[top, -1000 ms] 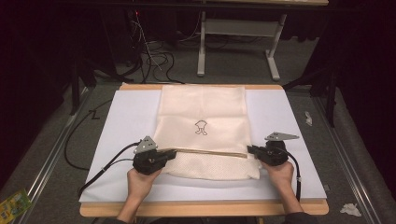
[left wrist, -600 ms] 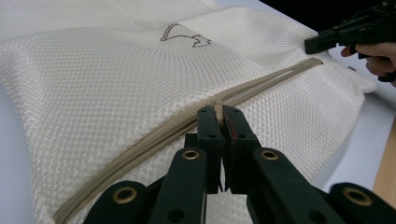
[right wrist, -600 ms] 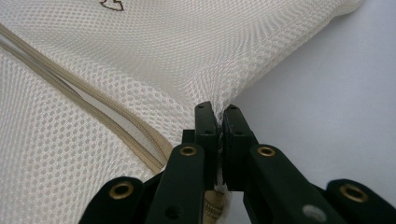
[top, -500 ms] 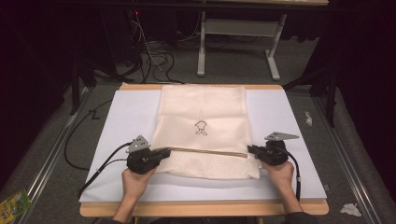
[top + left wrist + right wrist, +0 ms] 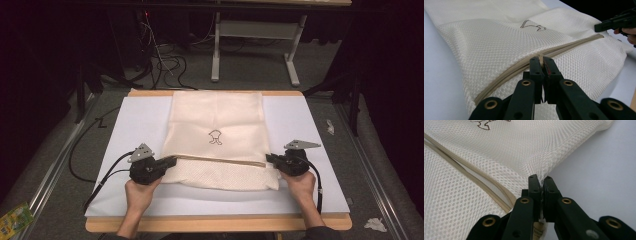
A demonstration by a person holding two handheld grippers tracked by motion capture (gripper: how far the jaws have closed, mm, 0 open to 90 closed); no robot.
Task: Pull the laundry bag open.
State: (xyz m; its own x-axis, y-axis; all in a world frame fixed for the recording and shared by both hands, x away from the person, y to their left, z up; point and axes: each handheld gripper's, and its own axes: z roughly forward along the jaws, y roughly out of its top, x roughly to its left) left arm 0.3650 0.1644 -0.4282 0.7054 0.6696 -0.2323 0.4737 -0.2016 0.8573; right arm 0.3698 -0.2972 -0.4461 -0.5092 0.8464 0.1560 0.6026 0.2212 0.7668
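Observation:
A cream mesh bag [image 5: 215, 120] with a small embroidered mark [image 5: 215, 136] lies flat on the white table top [image 5: 135, 125]. A tan zipper [image 5: 220, 160] runs across its near part. My left gripper [image 5: 172, 161] is at the zipper's left end. In the left gripper view it [image 5: 541, 60] is shut on the zipper pull, with the zipper [image 5: 574, 43] running away towards the other gripper [image 5: 599, 26]. My right gripper [image 5: 268, 158] is shut on the mesh bag at the zipper's right end. In the right gripper view it [image 5: 540, 178] pinches the mesh fabric [image 5: 524, 145] beside the parted zipper [image 5: 474, 177].
The table has a wooden front edge [image 5: 215, 224]. A metal table frame [image 5: 252, 30] and cables [image 5: 165, 60] stand on the floor behind. Crumpled scraps [image 5: 375, 224] lie on the floor at the right, a green packet [image 5: 15, 217] at the left.
My left gripper has slid a little to the left along the zipper line. The right gripper has held still.

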